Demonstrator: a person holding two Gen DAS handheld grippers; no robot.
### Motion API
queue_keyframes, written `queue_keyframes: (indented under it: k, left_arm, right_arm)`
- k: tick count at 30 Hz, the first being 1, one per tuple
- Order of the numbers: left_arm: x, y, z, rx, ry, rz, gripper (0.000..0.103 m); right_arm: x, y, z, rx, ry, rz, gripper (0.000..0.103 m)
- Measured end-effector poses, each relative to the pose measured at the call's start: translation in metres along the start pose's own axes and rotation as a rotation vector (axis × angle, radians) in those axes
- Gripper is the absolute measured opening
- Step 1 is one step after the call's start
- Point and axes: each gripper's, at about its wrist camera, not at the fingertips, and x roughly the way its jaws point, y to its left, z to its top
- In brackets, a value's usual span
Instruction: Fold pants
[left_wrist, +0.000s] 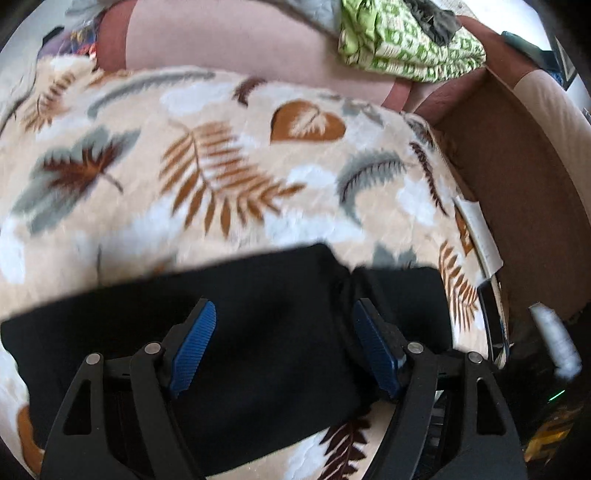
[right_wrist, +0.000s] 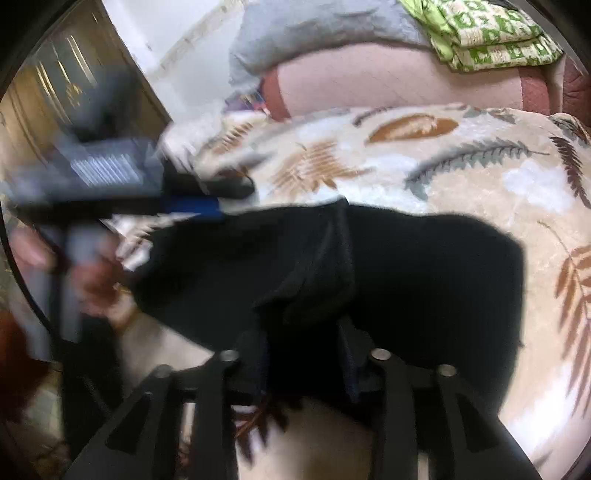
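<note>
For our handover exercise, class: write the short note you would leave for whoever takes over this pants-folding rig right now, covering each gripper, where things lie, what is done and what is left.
Left gripper: jaws open above the black fabric pants, nothing between the blue pads.
Right gripper: hangs low over the same pants, picture blurred and dark; I cannot tell whether cloth is pinched.
Pants: lying in a folded bundle, an overlap fold showing near the middle, on the cream leaf-print blanket.
Green patterned cloth lies at the back, apart from the pants.
Done: at least one fold.
Left: probably check the right jaws, then square up or finish folding.
</note>
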Motion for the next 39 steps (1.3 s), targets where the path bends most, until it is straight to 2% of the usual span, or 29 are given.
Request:
queue_keyframes:
  k: [2,5,6,7,8,10,12,13,14,15,16,20,23,26,29,33,39]
  left_arm:
    - [0.005,-0.003,-0.009,-0.006,0.014,-0.005,0.077]
    - [0.017,-0.017,-0.019,0.002,0.040,-0.037,0.077]
    - [0.020,-0.020,-0.020,-0.002,0.042,-0.039,0.078]
    - [0.025,-0.026,-0.021,-0.005,0.044,-0.038,0.079]
    - [0.032,-0.034,-0.023,-0.008,0.047,-0.036,0.079]
    - [0.039,-0.045,-0.025,0.001,0.036,-0.020,0.080]
    - [0.043,-0.057,-0.027,0.013,-0.001,0.009,0.080]
    - [0.045,-0.062,-0.027,0.015,-0.010,0.003,0.076]
    - [0.046,-0.065,-0.026,0.019,-0.011,-0.006,0.066]
    - [0.047,-0.070,-0.025,0.035,0.007,-0.025,0.028]
    - [0.048,-0.074,-0.024,0.052,0.030,-0.029,0.011]
    - [0.026,-0.074,-0.021,0.088,-0.001,-0.021,0.010]
    - [0.000,-0.059,-0.024,0.067,-0.035,-0.044,0.010]
    - [-0.010,-0.043,-0.033,0.053,-0.050,-0.014,0.010]
    - [0.004,-0.032,-0.041,0.028,-0.027,0.023,0.010]
    - [0.029,-0.025,-0.043,-0.003,-0.017,0.044,0.010]
    - [0.019,-0.026,-0.039,0.027,-0.050,0.058,0.015]
  right_arm:
    - [-0.038,-0.011,-0.002,0.047,-0.083,0.046,0.073]
    - [-0.069,-0.038,-0.001,0.123,-0.145,0.017,0.075]
    - [-0.073,-0.046,-0.001,0.136,-0.146,-0.021,0.072]
    - [-0.072,-0.057,-0.001,0.155,-0.142,-0.076,0.063]
    - [-0.068,-0.061,0.000,0.167,-0.132,-0.101,0.043]
    - [-0.055,-0.070,0.000,0.174,-0.103,-0.126,0.025]
    - [-0.043,-0.074,-0.007,0.163,-0.084,-0.165,0.024]
    - [-0.040,-0.076,-0.008,0.172,-0.084,-0.170,0.024]
    - [-0.040,-0.077,-0.008,0.189,-0.092,-0.158,0.024]
    - [-0.042,-0.078,-0.008,0.202,-0.104,-0.151,0.024]
    - [-0.047,-0.079,-0.008,0.208,-0.114,-0.146,0.026]
    - [-0.061,-0.070,-0.001,0.186,-0.140,-0.135,0.028]
    - [-0.066,-0.059,0.004,0.169,-0.159,-0.119,0.028]
    - [-0.057,-0.050,0.008,0.142,-0.147,-0.111,0.028]
    - [-0.036,-0.045,0.007,0.112,-0.106,-0.104,0.028]
    - [-0.006,-0.045,0.004,0.087,-0.070,-0.156,0.025]
    - [-0.025,-0.043,0.012,0.105,-0.106,-0.134,0.030]
